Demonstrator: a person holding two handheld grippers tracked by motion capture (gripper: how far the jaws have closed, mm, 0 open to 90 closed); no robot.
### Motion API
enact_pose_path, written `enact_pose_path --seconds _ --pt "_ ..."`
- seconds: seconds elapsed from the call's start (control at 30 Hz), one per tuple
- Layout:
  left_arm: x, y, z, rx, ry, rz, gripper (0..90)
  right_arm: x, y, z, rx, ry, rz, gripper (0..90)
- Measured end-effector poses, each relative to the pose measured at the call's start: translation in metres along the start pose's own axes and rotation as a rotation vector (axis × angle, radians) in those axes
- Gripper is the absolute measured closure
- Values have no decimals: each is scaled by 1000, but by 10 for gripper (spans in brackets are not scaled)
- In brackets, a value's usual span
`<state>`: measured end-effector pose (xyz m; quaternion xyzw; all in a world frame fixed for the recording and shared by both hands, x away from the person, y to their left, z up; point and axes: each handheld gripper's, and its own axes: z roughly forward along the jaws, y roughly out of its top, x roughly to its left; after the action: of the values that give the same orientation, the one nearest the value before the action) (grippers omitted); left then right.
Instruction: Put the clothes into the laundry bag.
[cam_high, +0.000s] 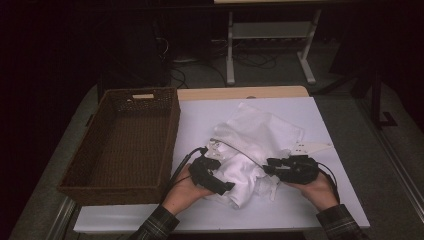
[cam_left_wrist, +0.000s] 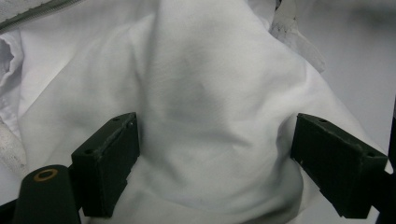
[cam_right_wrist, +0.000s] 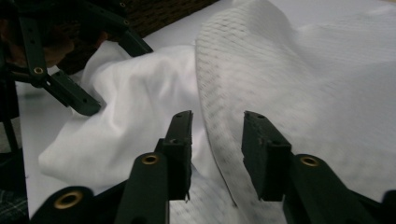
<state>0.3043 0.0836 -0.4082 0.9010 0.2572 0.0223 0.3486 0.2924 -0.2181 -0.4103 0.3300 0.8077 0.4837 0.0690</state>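
Gathering the white garment (cam_high: 252, 145) on the table, probably for the wicker basket (cam_high: 125, 145). Left gripper (cam_left_wrist: 215, 163) spread wide, a bulge of cloth between its fingers (cam_left_wrist: 109, 163), unpinched. Right gripper (cam_right_wrist: 217, 149) parted, mesh fabric between, not clamped. Next: closing on a fold. Garment's far edges and shape hard to make out.

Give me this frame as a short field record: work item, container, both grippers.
work item: crumpled white garment, mid-table, with a mesh-textured layer
container: brown wicker basket, left of the garment, nothing visible inside
surface: white table
left gripper: jaws wide, a fold of cloth between them, pads not pressing
right gripper: jaws apart over the mesh layer, no grip
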Motion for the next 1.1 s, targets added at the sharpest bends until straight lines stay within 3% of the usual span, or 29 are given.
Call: enact_pose_path --seconds 0.17,0.2,0.3,0.57,0.6,0.63,0.7,0.77,0.8,0.93,1.1 --pt "0 -1 4 3 13 10 149 -1 -6 -13 -3 -41 7 585" --pt "0 -1 4 4 15 12 164 -1 -14 -20 10 -78 9 568" --pt "-1 -1 5 11 28 17 189 -3 -24 -25 35 -101 21 560" --pt "-1 0 5 15 32 7 263 -11 -42 -24 106 -109 64 560" --pt "-1 0 5 15 32 7 321 -11 -42 -24 106 -109 64 560" --pt "-1 0 5 15 29 9 375 -13 -47 -11 144 -93 72 657" --pt "-1 0 3 15 29 12 455 -13 -47 -9 148 -90 73 698" --pt "-2 1 2 0 13 16 455 -12 -47 -9 152 -89 66 751" --pt "-2 1 0 -7 8 16 583 -11 -46 -10 150 -84 61 828" --pt "-2 3 -3 -35 -7 15 735 -11 -43 -17 135 -84 52 857" --pt "-3 6 -4 -54 2 17 783 -8 -41 -20 133 -68 40 859"
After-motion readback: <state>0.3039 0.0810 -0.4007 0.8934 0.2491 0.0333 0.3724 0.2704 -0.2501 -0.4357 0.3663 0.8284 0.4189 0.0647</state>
